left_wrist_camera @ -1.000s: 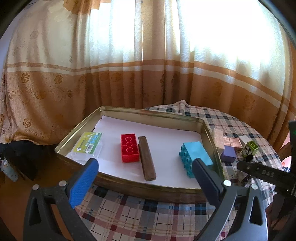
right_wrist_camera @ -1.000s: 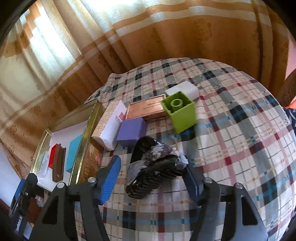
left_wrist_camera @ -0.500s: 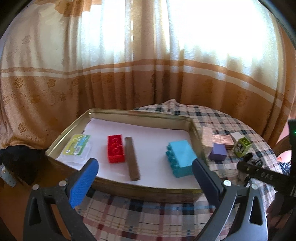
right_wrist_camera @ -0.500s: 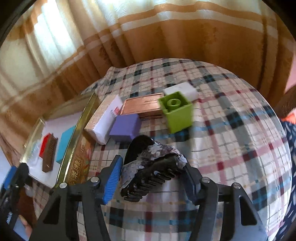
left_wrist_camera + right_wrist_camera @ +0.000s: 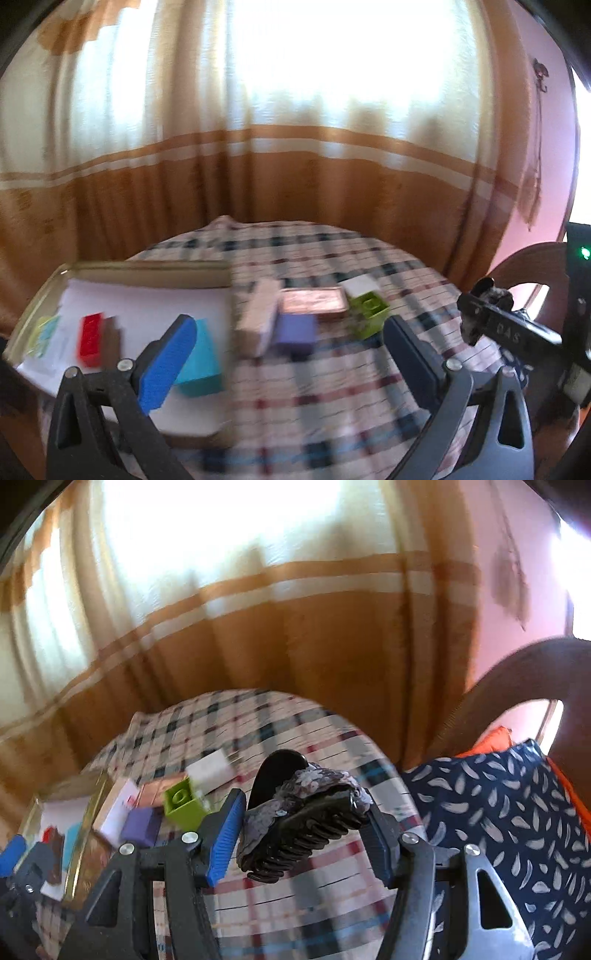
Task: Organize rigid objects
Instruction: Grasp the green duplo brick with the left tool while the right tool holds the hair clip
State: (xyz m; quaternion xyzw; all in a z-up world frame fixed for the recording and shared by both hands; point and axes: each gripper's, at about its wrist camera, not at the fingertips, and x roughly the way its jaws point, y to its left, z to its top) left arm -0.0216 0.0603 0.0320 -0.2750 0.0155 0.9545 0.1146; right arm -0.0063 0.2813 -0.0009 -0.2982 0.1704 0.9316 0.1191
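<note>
The hair claw clip (image 5: 306,819) — black, with a grey sequined patch on top — sits clamped between the pads of my right gripper (image 5: 304,840), lifted clear of the checked tablecloth (image 5: 295,897). Its teeth point down and toward the camera. In the left wrist view I can see the same clip (image 5: 487,306) at the far right edge, up off the cloth.

My left gripper (image 5: 288,354) stands wide with nothing between its fingers, hanging over the near side of the table.

On the cloth, a loose cluster: a green block (image 5: 367,314), a purple box (image 5: 297,330), a copper-coloured flat tin (image 5: 314,301), a pale long box (image 5: 258,317) and a white block (image 5: 360,286) — all close together, some touching, though blur hides exactly which. Just left of them the gold tray (image 5: 147,266) holds a red brick (image 5: 90,339), a brown bar (image 5: 110,339), a turquoise brick (image 5: 201,365) and a green packet (image 5: 44,334) on white paper.
</note>
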